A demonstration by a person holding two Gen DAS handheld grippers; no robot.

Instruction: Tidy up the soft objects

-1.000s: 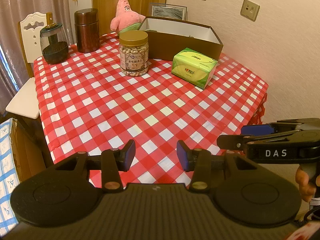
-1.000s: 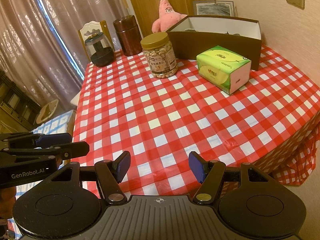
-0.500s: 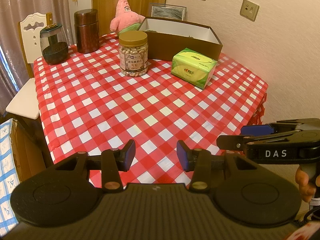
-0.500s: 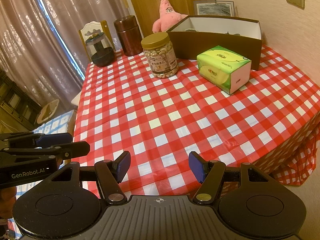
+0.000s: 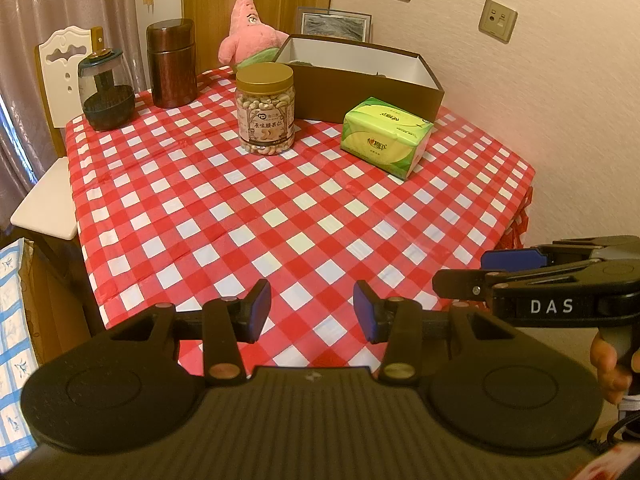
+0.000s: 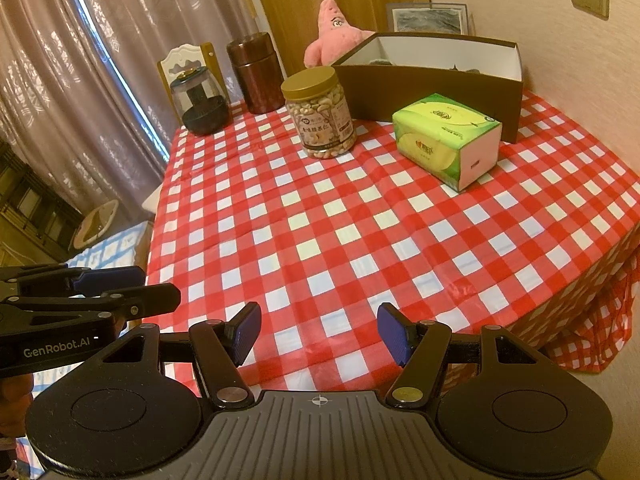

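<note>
Table: we are looking over a red-and-white checked tablecloth (image 5: pixel 280 216) against a cream wall.
Change: nothing is moving; both grippers are keeping where they were a second ago, so sorting is not yet starting.
Left gripper (image 5: pixel 312 310): jaws standing partly apart, empty, above the near edge.
Right gripper (image 6: pixel 319 332): we are holding it wider, empty.
Soft things: pink star-shaped plush toy (image 5: pixel 250 34) is sitting at the far edge behind the open brown cardboard box (image 5: pixel 360 84); green soft tissue pack (image 6: pixel 448 140) is lying just before the box.

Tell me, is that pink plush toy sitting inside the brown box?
No. The plush sits on the table behind the box, outside its far left corner.
</note>
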